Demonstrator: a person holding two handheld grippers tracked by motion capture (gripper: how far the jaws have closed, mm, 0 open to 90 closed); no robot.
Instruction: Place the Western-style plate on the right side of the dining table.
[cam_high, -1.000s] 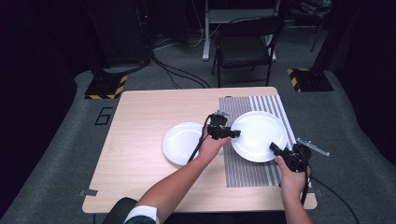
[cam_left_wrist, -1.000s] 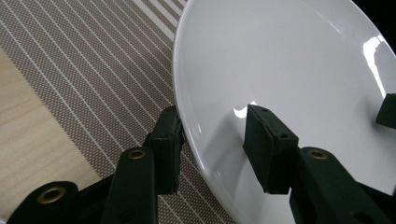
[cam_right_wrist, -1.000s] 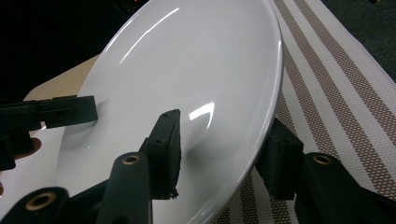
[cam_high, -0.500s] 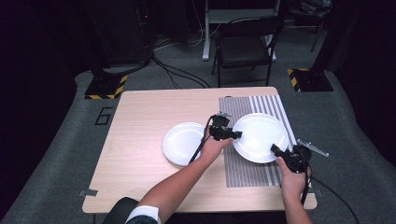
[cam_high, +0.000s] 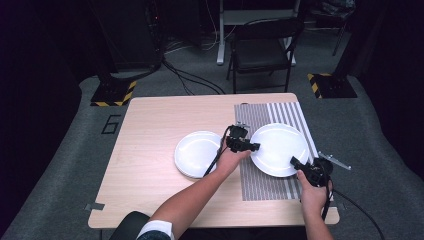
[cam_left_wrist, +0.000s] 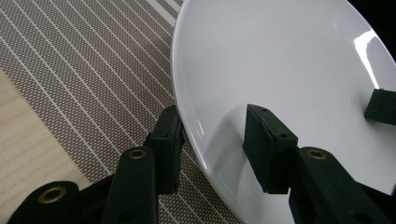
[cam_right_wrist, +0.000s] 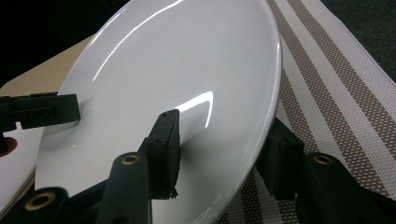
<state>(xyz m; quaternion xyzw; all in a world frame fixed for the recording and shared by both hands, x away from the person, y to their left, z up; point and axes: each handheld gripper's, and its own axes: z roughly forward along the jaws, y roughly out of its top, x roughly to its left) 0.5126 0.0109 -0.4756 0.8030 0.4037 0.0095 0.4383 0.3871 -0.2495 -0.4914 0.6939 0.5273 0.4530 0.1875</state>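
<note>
High view first: I see the wooden table (cam_high: 150, 165) with the striped placemat (cam_high: 265, 185) along its right side, and the large white plate (cam_high: 279, 149) sitting over that mat, held between my two tools. A smaller white plate (cam_high: 196, 154) lies on the bare wood just to its left, untouched.

My left gripper (cam_high: 251, 146) is clamped on the big plate's left rim; in the left gripper view the rim (cam_left_wrist: 196, 140) runs between the jaws, one pad under it and one on its face. My right gripper (cam_high: 295, 162) is clenched on the near right edge; the right gripper view shows the plate (cam_right_wrist: 187, 93) tilted, one pad on top and the other beneath the rim over the mat (cam_right_wrist: 336, 93).

I judge this to be the two-handed carry of the large plate, with both grips made and the plate held just off or barely on the mat; I cannot tell which.

The next move calls for both hands to travel together at the same height, keeping the squeeze even so the glossy rim does not slip, and clearing the smaller plate's edge.
</note>
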